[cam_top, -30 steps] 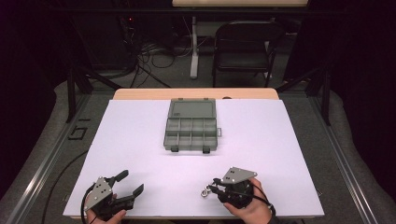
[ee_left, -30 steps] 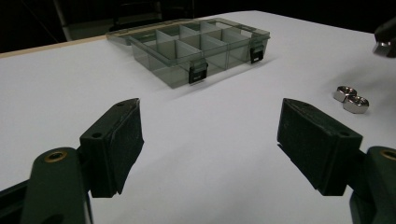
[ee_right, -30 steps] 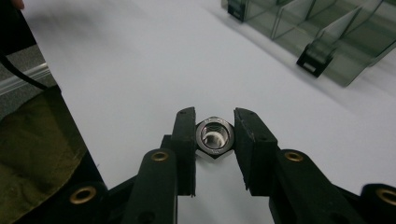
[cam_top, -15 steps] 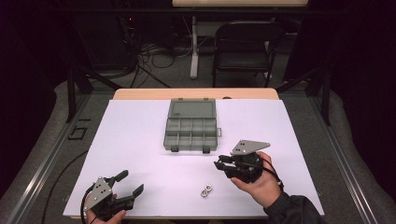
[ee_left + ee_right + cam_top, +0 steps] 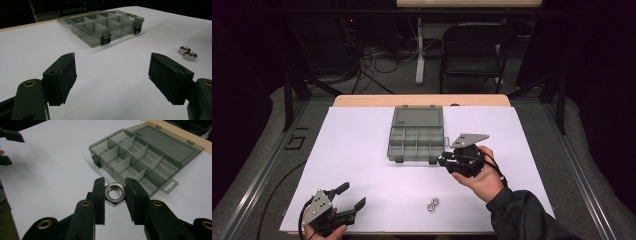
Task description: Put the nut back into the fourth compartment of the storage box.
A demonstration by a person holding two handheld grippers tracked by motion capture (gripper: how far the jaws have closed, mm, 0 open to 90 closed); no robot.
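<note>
A steel hex nut point(image 5: 114, 193) is pinched between the jaws of my right gripper point(image 5: 114, 187), held in the air just short of the grey compartment box point(image 5: 140, 160). From the high view that gripper point(image 5: 447, 161) hovers at the box's point(image 5: 416, 135) front right corner. The box lies open, its lid flat behind it and its compartments looking bare. Two more nuts point(image 5: 432, 204) lie side by side on the white table top point(image 5: 362, 150), near the front edge. My left gripper point(image 5: 349, 197) rests open at the front left, with the two nuts point(image 5: 187, 52) to the right of its jaws.
A wooden strip point(image 5: 422, 100) edges the table's far side. Beyond it stand a folding chair point(image 5: 472, 45) and a table leg with cables on the floor. A dark-sleeved forearm point(image 5: 522, 215) comes in from the bottom right.
My right gripper has lifted one nut from the front of the table and carried it back and right to the box. Two nuts stayed behind. The left gripper has not moved.
</note>
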